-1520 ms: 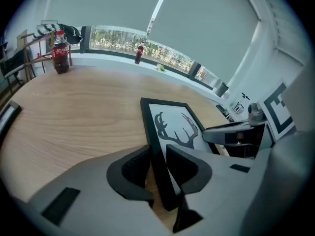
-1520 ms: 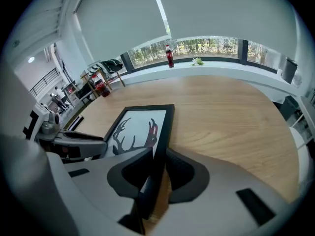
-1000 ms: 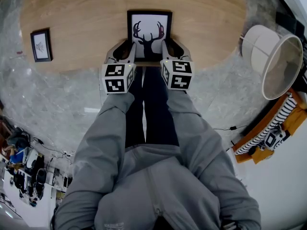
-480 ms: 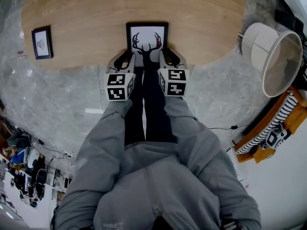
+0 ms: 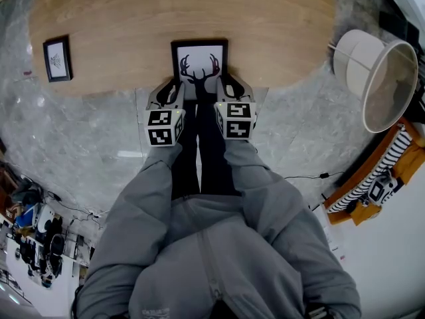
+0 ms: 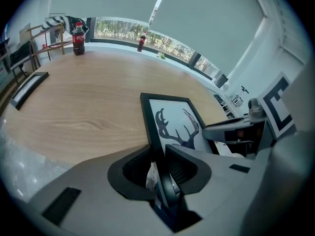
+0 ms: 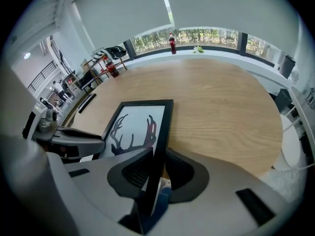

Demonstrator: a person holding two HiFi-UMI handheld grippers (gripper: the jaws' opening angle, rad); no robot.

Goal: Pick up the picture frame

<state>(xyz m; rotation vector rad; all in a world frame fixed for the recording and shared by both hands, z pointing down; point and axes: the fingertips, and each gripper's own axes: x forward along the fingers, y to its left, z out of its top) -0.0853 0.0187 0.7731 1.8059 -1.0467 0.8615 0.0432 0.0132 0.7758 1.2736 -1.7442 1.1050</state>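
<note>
The picture frame point(image 5: 199, 62), black-edged with a dark deer-antler print on white, hangs over the near edge of the oval wooden table point(image 5: 133, 18). My left gripper point(image 5: 171, 93) is shut on its left side rail, and the rail point(image 6: 150, 127) runs down between the jaws in the left gripper view. My right gripper point(image 5: 226, 90) is shut on the right side rail point(image 7: 161, 132). The frame point(image 7: 135, 124) is held between both grippers, its near end off the table and hidden behind them.
A smaller black-framed picture point(image 5: 57, 58) lies at the table's left end. Two cola bottles point(image 6: 78, 32) stand at the far edge by the window. A white lampshade point(image 5: 375, 78) lies on the marble floor to the right. The person's legs are directly below the grippers.
Both grippers have drawn the frame toward the person, so its near end now overhangs the table edge more. The grip on both rails is unchanged.
</note>
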